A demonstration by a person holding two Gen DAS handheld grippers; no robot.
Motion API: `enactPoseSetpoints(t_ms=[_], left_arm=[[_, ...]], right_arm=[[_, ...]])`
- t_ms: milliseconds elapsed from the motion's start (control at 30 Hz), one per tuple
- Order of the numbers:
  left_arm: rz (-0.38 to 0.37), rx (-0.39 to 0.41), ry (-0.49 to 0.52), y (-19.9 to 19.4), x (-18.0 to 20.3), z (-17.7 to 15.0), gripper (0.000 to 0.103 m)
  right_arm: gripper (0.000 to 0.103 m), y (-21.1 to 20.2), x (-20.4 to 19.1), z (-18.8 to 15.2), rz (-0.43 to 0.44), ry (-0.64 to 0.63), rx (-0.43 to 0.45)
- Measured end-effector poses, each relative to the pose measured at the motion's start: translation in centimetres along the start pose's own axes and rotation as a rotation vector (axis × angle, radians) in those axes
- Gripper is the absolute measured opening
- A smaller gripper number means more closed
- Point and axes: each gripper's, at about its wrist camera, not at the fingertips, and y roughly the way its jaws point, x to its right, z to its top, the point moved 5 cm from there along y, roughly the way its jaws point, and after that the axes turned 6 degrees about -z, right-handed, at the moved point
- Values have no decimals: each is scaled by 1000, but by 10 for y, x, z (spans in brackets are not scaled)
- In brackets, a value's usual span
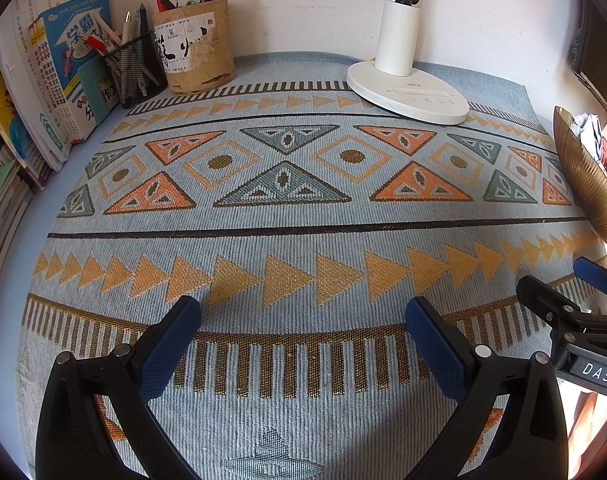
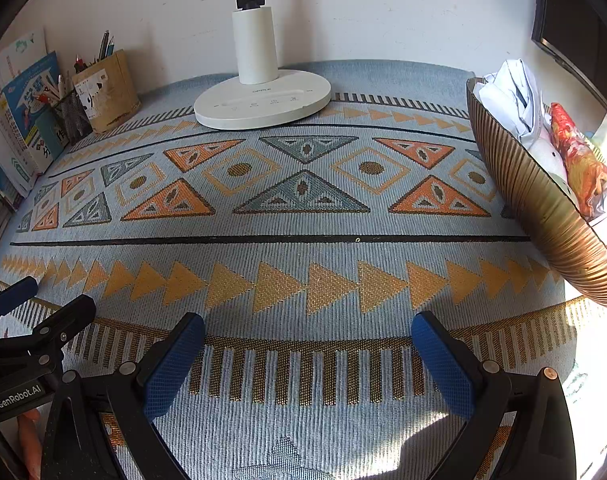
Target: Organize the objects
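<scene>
A patterned blue mat [image 1: 295, 208] covers the desk, also in the right wrist view [image 2: 303, 232]. My left gripper [image 1: 303, 320] is open and empty above the mat's front edge; it also shows at the left of the right wrist view [image 2: 43, 308]. My right gripper [image 2: 307, 340] is open and empty beside it, and shows at the right of the left wrist view [image 1: 563, 284]. A ribbed golden bowl [image 2: 543, 208] at the right holds crumpled white paper [image 2: 511, 96] and a red-orange wrapper [image 2: 579, 156]. The bowl also shows in the left wrist view [image 1: 587, 184].
A white desk lamp base [image 1: 407, 92] stands at the back middle [image 2: 263, 100]. A bamboo pen holder [image 1: 195, 52] and a black mesh pen cup [image 1: 135, 68] with pens stand back left. Books [image 1: 59, 76] lean at the left. A wall is behind.
</scene>
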Motion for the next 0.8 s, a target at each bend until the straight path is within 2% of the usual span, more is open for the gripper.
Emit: enactPoseSetpoints(t_ms=[800], left_arm=[[0,20,-14,5,-4,3,103]], right_arm=[[103,0,0,0,0,-1,0]])
